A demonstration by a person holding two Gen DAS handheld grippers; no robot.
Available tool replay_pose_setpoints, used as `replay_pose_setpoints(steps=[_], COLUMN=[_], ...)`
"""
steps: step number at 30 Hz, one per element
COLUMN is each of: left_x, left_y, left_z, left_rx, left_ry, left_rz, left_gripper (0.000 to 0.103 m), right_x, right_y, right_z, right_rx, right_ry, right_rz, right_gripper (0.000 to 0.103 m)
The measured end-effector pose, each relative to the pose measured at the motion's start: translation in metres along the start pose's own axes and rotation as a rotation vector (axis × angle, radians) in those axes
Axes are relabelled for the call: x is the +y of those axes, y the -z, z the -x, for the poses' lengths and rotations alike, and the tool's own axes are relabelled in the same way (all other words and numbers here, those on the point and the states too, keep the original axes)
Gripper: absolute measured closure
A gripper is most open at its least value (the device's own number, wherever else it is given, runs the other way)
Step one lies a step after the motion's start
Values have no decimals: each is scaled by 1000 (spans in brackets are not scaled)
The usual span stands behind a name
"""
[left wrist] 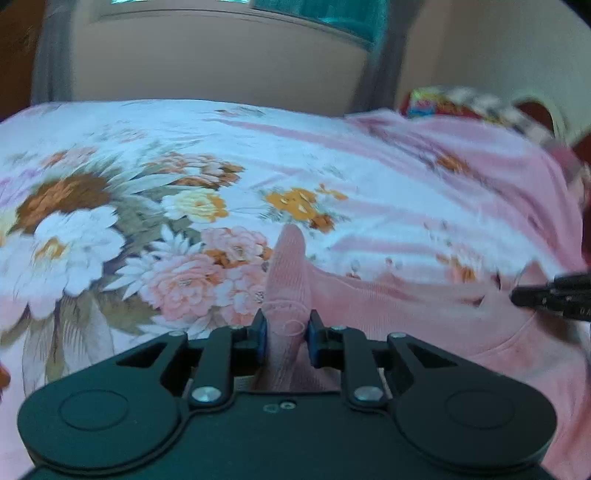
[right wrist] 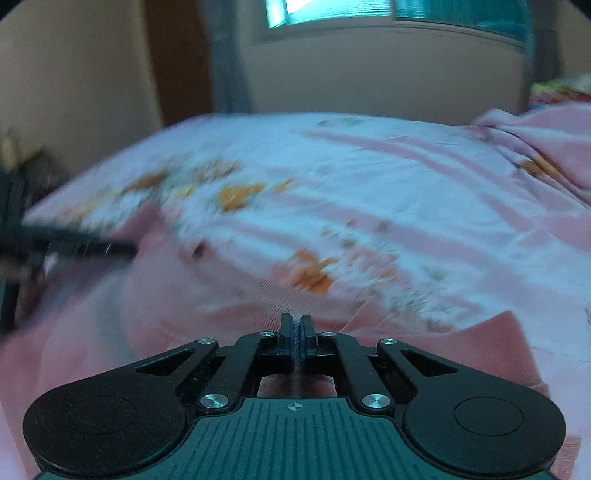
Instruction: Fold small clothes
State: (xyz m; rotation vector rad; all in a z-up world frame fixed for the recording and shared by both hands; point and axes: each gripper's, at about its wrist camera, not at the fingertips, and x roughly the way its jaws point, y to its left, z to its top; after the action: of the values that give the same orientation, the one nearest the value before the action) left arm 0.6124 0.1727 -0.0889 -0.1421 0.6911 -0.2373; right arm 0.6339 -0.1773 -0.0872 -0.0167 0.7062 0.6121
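Note:
A small pink ribbed garment (left wrist: pixel 388 306) lies on the flowered bed sheet (left wrist: pixel 184 155). My left gripper (left wrist: pixel 286 328) is shut on a raised fold of the garment, which stands up between its blue pads. The tip of my right gripper (left wrist: pixel 517 295) touches the garment at its right side. In the right wrist view, my right gripper (right wrist: pixel 296 328) has its jaws pressed together over the pink garment (right wrist: pixel 166 306); whether cloth is pinched between them is unclear. The left gripper (right wrist: pixel 122 249) shows blurred at the left.
The bed sheet (right wrist: pixel 369 177) runs back to a beige wall with a window (right wrist: pixel 332 11). A colourful pillow (left wrist: pixel 461 103) lies at the far right. A pink bedding heap (right wrist: pixel 554 140) sits at the right.

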Motion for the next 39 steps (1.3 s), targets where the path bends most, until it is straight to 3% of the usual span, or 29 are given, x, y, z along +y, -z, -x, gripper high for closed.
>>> replay_pose_setpoints(steps=[2,4,5,6,7,8,10,11,12,13,14,15,19,21,22,24,25,27,28,29,30,31,32,33,34,36,37,38,39], left_x=[1,1,0,-1,-2,-3,-4,-4,-5,-5,-4,-2,3,6,7,10,10,11,11,13,17,19,21,24,25,26,25,25,26], left_y=[1,1,2,3,4,5,5,6,7,8,7,7,13,18,19,17,16,13,13,14,15,16,17,17,17,16,15,15,14], left_z=[8,15,19,21,21,19,10,5,1,-1,0,3,32,43,39,15,9,13,15,16,17,18,19,20,18,18,17,16,14], left_rx=[-22,-42,-55,-61,-62,-59,-19,2,15,16,16,5,-193,-289,-274,-109,-75,-80,-88,-93,-98,-105,-113,-116,-112,-102,-94,-84,-71], left_ry=[5,-24,-45,-58,-74,-87,-97,-84,-72,-58,-26,6,62,29,8,-44,-66,-61,-73,-94,-91,-78,-65,-53,-49,-40,-41,-36,-33], left_rz=[25,43,38,30,21,14,-7,-17,-38,-55,-50,-33,-5,25,40,56,62,64,62,63,71,86,103,116,124,127,123,120,120], left_gripper=[86,73,68,52,28,21,31,35,43,65,83,95,97,97,97,93,84,73,55,46,38,41,41,41,42,42,42,42,41], right_x=[-2,4,8,10,11,12,14,14,16,19,23,24,26,23,19,16,11,-3,-13,-30,-43,-57,-77,-91,-100,-107,-107,-106,-104], right_y=[-2,-2,-2,-3,-3,-4,-6,-6,-5,-3,-4,-5,-10,-8,-7,-3,1,3,5,9,13,17,23,26,28,32,32,32,30], right_z=[3,9,10,9,8,6,-3,-9,-19,-27,-29,-28,-9,-2,-6,-33,-31,0,16,37,53,67,79,82,83,83,80,75,69], right_rx=[8,-12,-26,-32,-42,-54,-29,9,64,106,105,106,-42,-131,-126,30,17,-118,-170,-231,-266,-280,-277,-248,-221,-202,-189,-171,-154], right_ry=[-18,-9,0,4,10,18,-16,-38,-36,-23,-35,-41,3,19,25,121,112,135,158,187,205,217,205,178,172,158,150,158,179], right_rz=[-18,11,34,43,42,45,59,63,82,99,115,113,99,71,43,38,20,-37,-68,-107,-134,-165,-224,-270,-299,-286,-278,-265,-243], right_gripper=[101,100,93,84,49,33,35,58,69,74,99,99,99,99,99,95,90,60,36,32,32,41,74,88,93,93,84,63,53])
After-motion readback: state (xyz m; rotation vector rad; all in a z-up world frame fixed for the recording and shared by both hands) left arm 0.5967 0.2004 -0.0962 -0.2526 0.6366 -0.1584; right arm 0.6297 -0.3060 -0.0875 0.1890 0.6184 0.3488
